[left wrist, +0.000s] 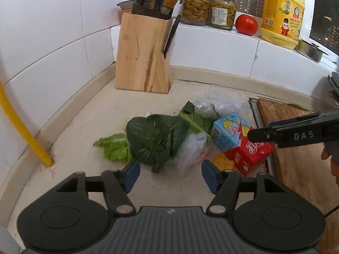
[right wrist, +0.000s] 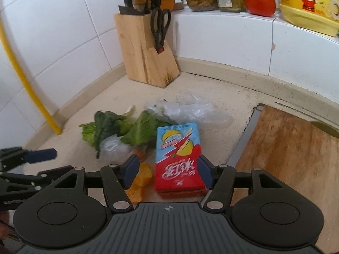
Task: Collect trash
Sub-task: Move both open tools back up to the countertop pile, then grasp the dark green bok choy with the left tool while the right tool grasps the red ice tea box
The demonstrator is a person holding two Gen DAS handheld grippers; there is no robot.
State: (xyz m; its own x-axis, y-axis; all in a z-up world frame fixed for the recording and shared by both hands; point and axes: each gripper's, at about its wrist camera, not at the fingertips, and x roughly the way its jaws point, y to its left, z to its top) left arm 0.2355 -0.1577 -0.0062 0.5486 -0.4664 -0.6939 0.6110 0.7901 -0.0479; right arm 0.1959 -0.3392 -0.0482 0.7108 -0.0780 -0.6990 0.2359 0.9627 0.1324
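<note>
A pile of trash lies on the beige counter: dark green leaves [left wrist: 155,138], a pale lettuce leaf [left wrist: 115,147], crumpled clear plastic [left wrist: 220,103], orange peel [left wrist: 222,162] and a blue-and-red drink carton [left wrist: 239,141]. My left gripper [left wrist: 170,174] is open, just short of the dark leaves. My right gripper [right wrist: 167,172] is open with its blue pads on either side of the carton [right wrist: 178,154]; the pads do not press it. The leaves [right wrist: 118,129], plastic [right wrist: 186,108] and peel [right wrist: 142,176] lie left of and behind the carton. The right gripper shows side-on in the left view [left wrist: 252,135].
A wooden knife block [left wrist: 143,51] with knives and scissors stands in the corner. A wooden cutting board [right wrist: 286,148] lies at the right. The tiled ledge holds two jars [left wrist: 195,7], a tomato [left wrist: 245,24] and a yellow detergent jug [left wrist: 282,14]. A yellow pipe [left wrist: 23,131] runs down the left wall.
</note>
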